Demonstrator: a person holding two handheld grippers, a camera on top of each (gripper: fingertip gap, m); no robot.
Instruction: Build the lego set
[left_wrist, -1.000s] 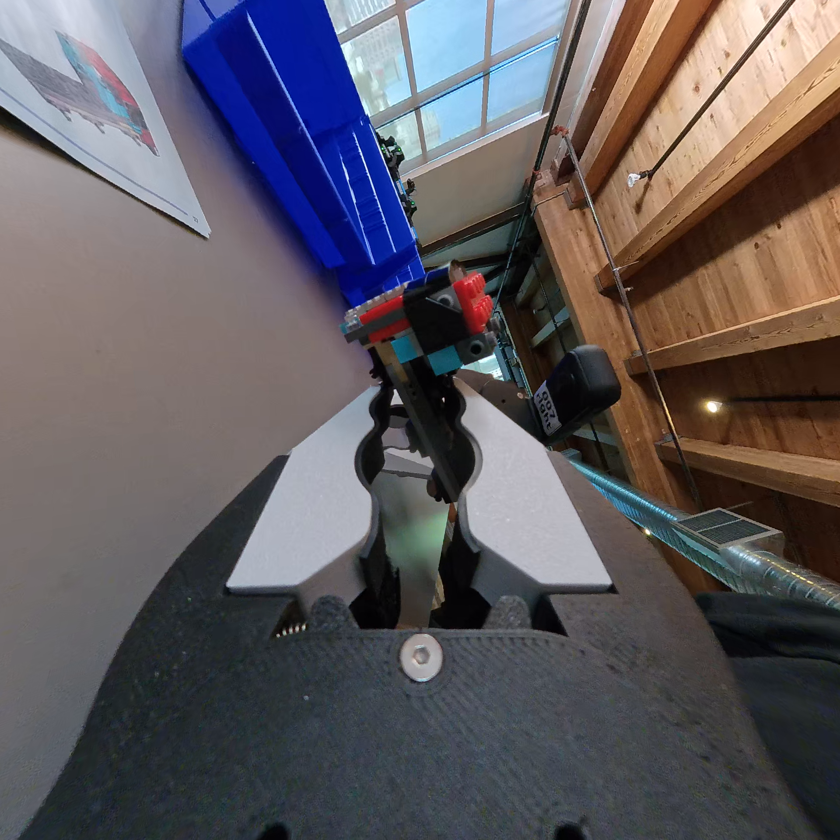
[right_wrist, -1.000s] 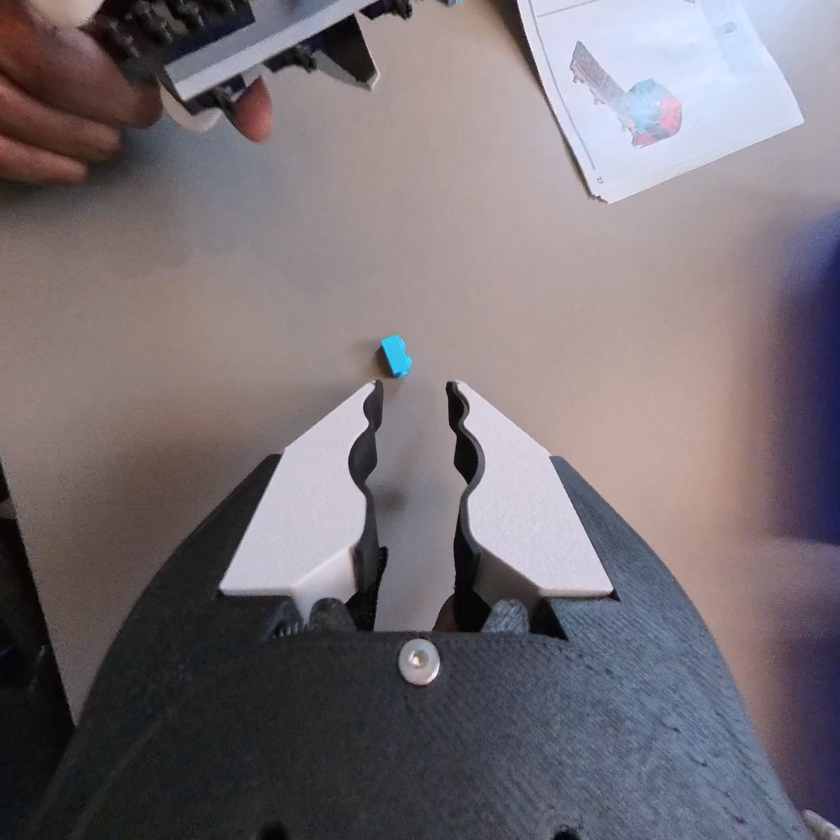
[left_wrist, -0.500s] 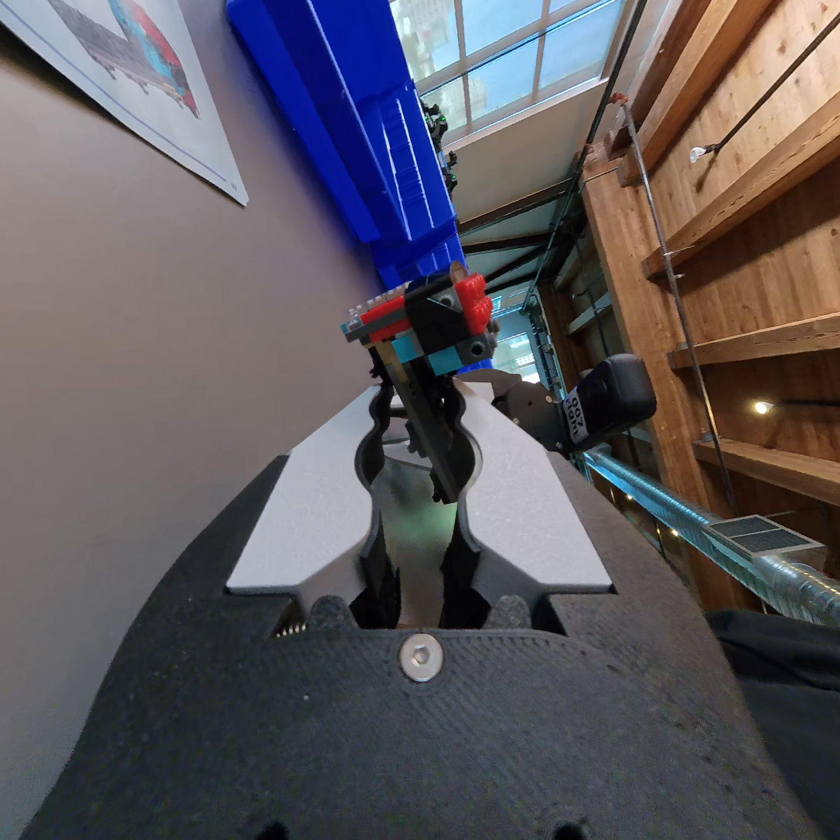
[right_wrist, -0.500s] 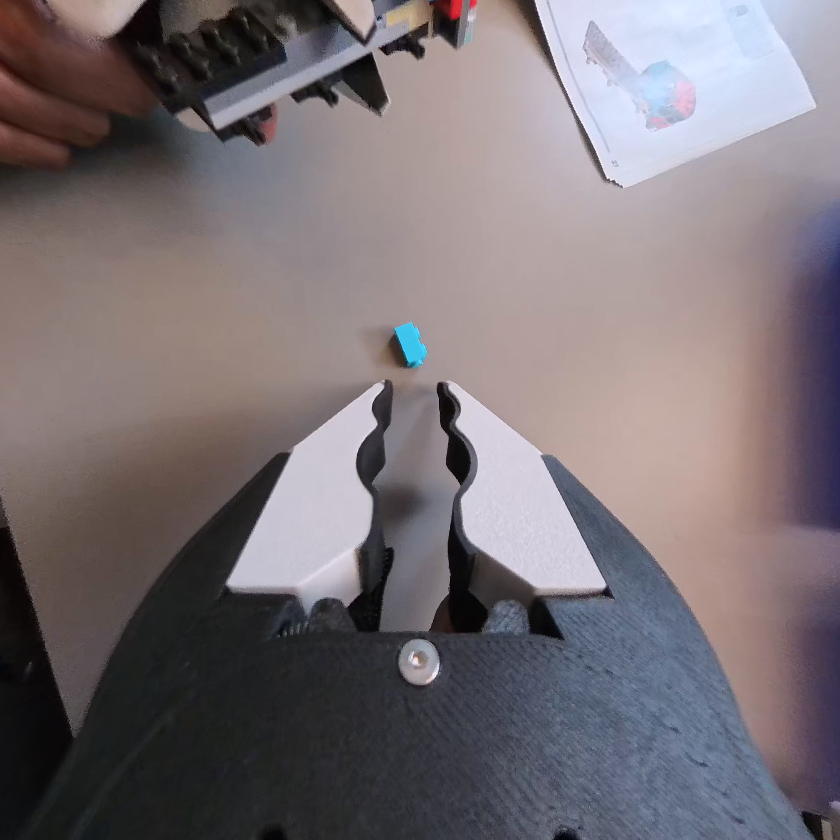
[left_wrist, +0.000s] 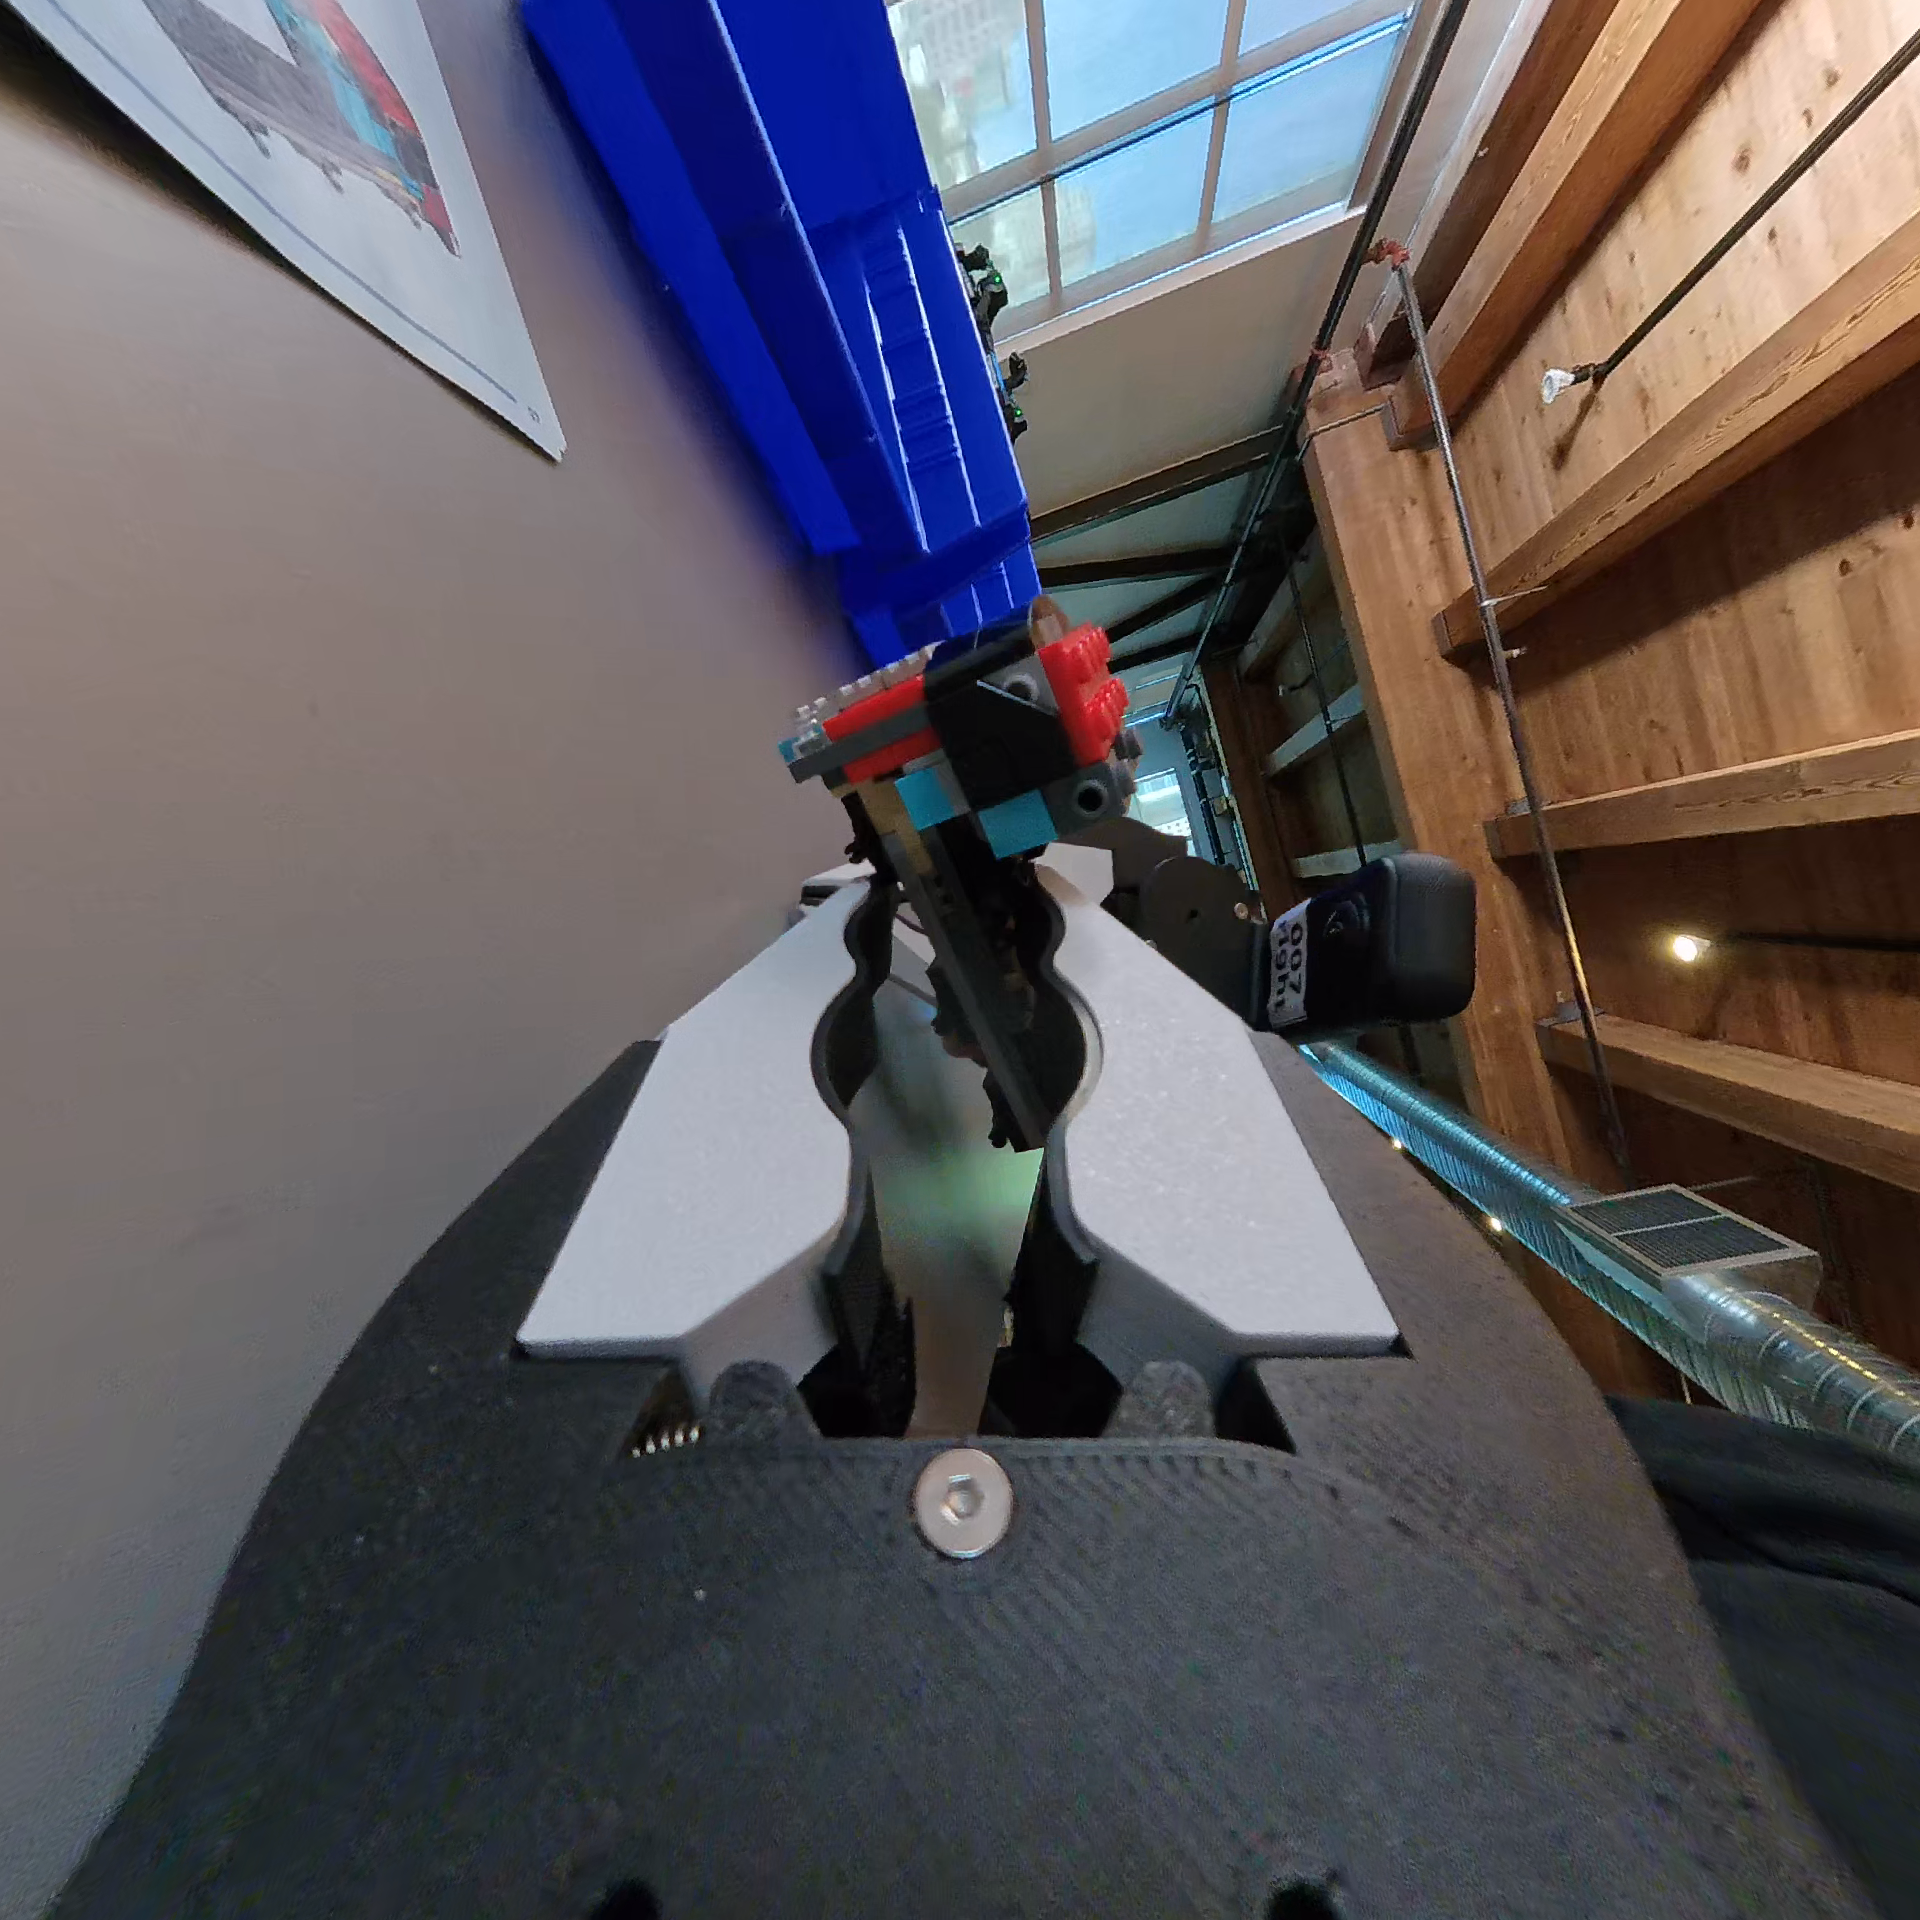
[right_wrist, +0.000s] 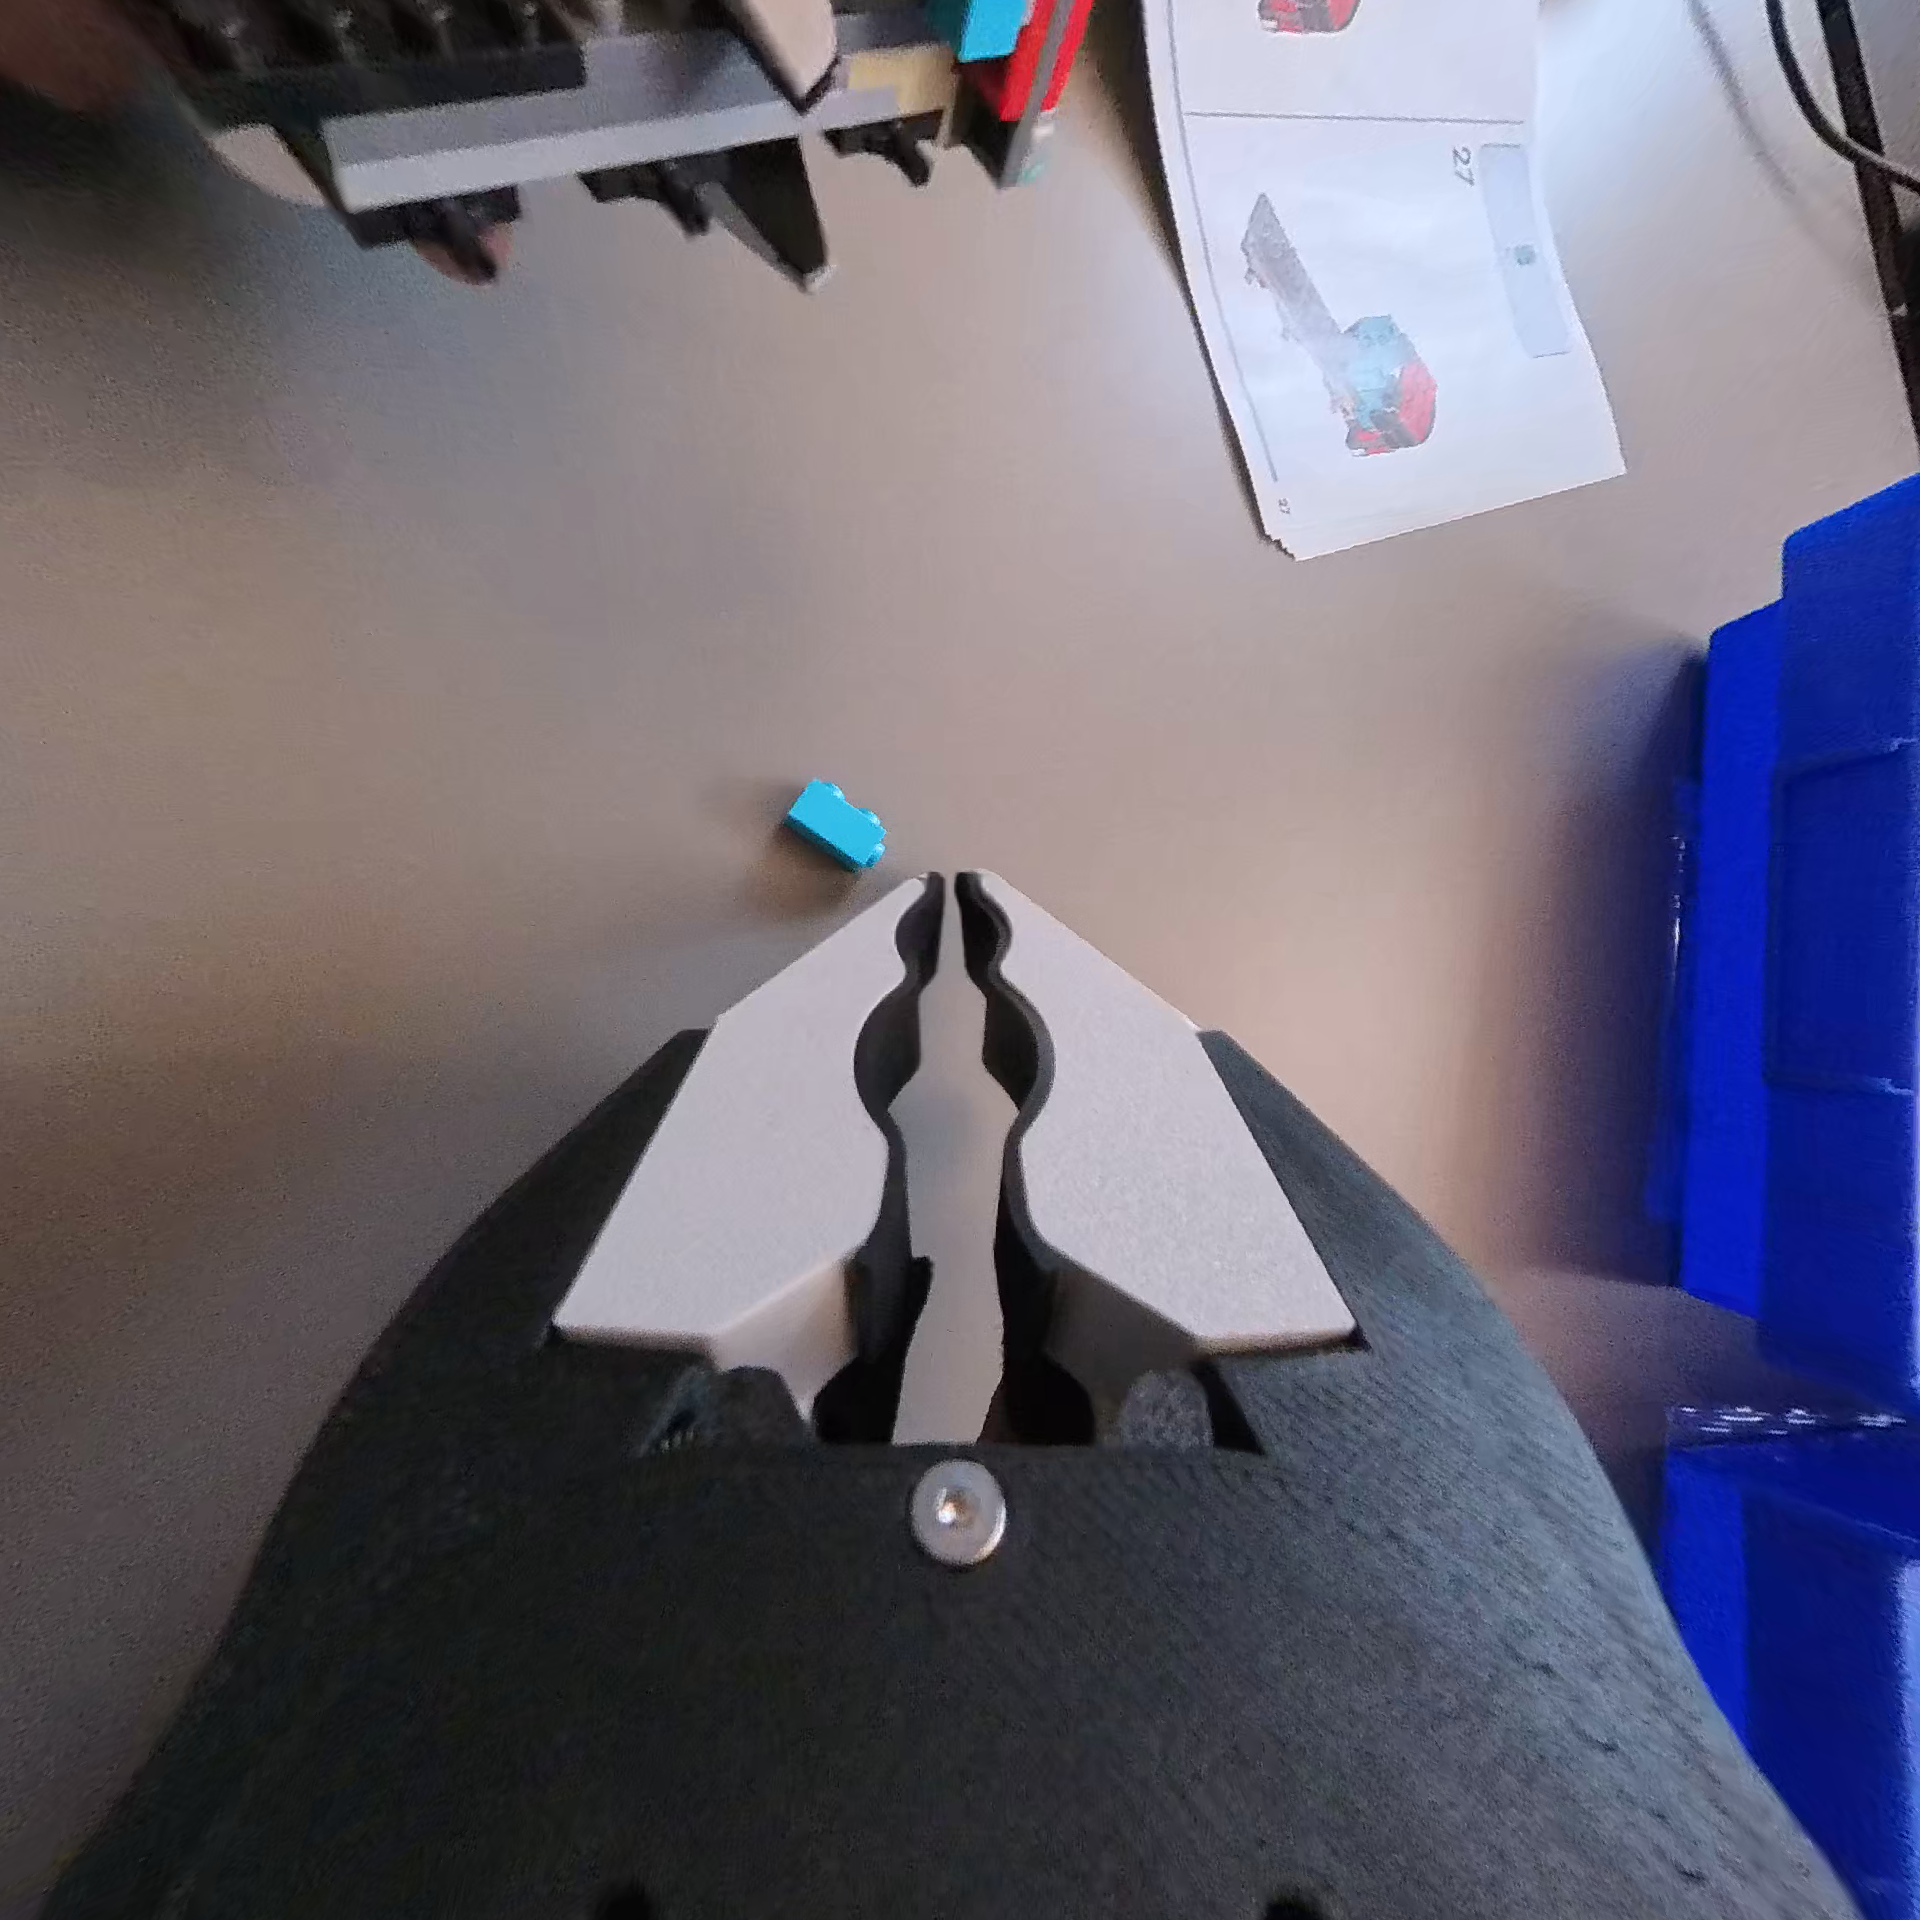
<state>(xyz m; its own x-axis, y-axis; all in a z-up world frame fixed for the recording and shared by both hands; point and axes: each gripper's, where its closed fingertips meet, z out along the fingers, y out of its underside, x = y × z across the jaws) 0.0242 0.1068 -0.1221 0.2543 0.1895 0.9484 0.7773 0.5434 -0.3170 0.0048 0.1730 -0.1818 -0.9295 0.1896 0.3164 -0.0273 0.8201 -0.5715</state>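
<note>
My left gripper (left_wrist: 951, 904) is shut on the lego model (left_wrist: 977, 738), a long dark grey chassis with a red, black and cyan cab at its far end, held in the air. The model also shows at the top of the right wrist view (right_wrist: 623, 135), clamped between the left gripper's fingers (right_wrist: 779, 208). My right gripper (right_wrist: 943, 883) is shut with nothing between its pads, low over the table. A small cyan brick (right_wrist: 834, 824) lies on the table just ahead and left of its tips, not touching them.
The instruction booklet (right_wrist: 1382, 312) lies at the upper right of the tan table (right_wrist: 416, 623). Blue bins (right_wrist: 1808, 987) stand along the right side. In the left wrist view, the bins (left_wrist: 831, 312) and the right gripper's body (left_wrist: 1351, 945) show. My hands' fingertips stand some 10 cm from each other.
My right gripper's pads came together on air; the cyan brick stayed on the table, now left of the tips. The left gripper with the model moved further into the right view.
</note>
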